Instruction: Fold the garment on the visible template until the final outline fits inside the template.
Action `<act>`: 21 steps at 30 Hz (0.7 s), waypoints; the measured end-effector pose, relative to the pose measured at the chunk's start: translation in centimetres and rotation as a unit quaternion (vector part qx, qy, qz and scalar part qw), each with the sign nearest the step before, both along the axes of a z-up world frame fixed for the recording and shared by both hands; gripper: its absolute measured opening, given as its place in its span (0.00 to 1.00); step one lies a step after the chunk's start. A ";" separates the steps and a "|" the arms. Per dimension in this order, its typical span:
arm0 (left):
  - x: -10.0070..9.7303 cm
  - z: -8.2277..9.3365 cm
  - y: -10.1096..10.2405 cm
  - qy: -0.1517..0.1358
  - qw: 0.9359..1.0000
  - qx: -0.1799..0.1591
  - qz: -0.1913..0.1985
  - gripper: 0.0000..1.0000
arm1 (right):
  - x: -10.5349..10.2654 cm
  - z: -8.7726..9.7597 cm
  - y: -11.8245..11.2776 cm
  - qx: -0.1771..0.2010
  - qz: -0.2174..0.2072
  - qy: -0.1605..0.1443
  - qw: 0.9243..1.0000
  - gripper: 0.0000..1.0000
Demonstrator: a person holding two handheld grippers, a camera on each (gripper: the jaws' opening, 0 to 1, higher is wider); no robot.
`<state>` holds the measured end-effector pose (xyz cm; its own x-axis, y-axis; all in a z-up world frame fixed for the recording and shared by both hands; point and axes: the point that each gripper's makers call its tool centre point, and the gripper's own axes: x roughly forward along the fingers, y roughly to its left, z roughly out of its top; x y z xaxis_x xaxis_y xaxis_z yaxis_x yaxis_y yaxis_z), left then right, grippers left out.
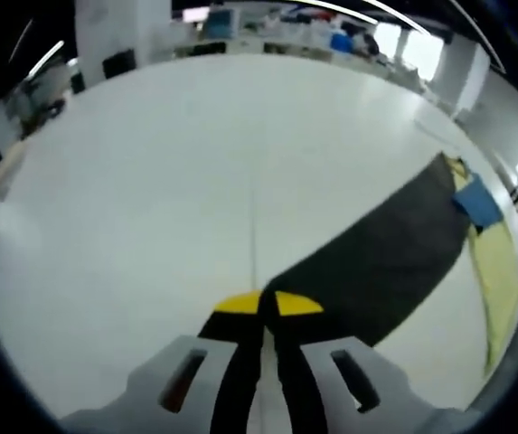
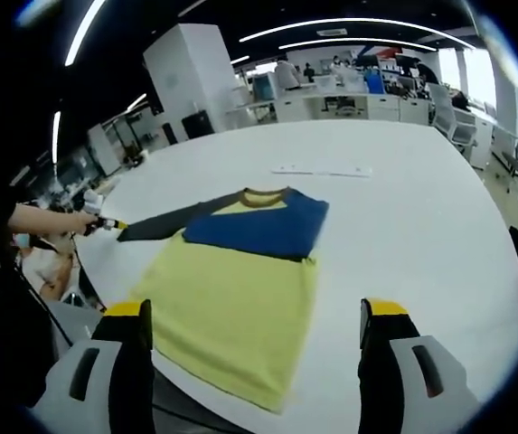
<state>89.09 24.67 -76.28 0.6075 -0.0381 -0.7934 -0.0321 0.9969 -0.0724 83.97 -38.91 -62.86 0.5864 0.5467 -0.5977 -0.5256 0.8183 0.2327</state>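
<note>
left hand-held gripper: the left hand-held gripper (image 1: 260, 307) has its yellow-tipped jaws pinched together on the cuff of the dark sleeve (image 1: 376, 262), at the 6 o'clock edge of its own view; from the other side it sits small at 9 o'clock (image 2: 107, 223), a hand behind it.
right hand-held gripper: the right hand-held gripper (image 2: 257, 339) hangs with jaws spread wide, nothing between them, over the hem.
garment: the shirt (image 2: 240, 289) lies flat on the table (image 2: 421, 217), yellow body, blue sleeve (image 2: 259, 226) already folded across the chest, collar toward 12 o'clock.
key relation: sleeve runs long from the cuff toward 2 o'clock in the left gripper view, back to the shoulder; the left one is the nearer and looks set to carry it inward.
template: can't make out an outline.
room: open office, desks and monitors beyond, ceiling strip lights.
</note>
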 end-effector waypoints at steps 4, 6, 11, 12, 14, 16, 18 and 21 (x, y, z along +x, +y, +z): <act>-0.2 0.1 0.1 0.014 1.000 -0.014 0.020 0.00 | -0.1 0.1 -0.2 -0.001 -0.001 -0.001 1.000 0.95; -0.2 0.6 0.1 0.010 1.000 -0.014 0.022 0.00 | -0.2 0.3 -0.4 0.002 -0.004 -0.003 1.000 0.95; -0.2 1.8 -0.1 0.002 0.999 -0.017 0.028 0.00 | -0.1 0.6 -0.9 0.003 -0.008 -0.008 1.000 0.94; -0.2 2.2 -0.1 -0.002 0.999 -0.020 0.029 0.00 | -0.1 0.6 -0.9 0.003 -0.009 -0.009 1.000 0.94; -0.1 3.0 -0.2 -0.010 0.999 -0.023 0.033 0.00 | -0.1 0.7 -1.0 0.005 -0.010 -0.011 1.000 0.94; -0.1 3.9 -0.5 -0.021 0.999 -0.030 0.040 0.00 | -0.2 0.8 -0.9 0.007 -0.009 -0.012 1.000 0.94; -0.2 4.7 -0.7 -0.029 0.998 -0.035 0.048 0.00 | -0.3 0.8 -0.9 0.008 -0.008 -0.013 1.000 0.94; 0.4 5.5 -0.3 -0.047 0.996 -0.044 0.054 0.00 | -0.5 1.1 -0.9 0.012 -0.009 -0.017 1.000 0.93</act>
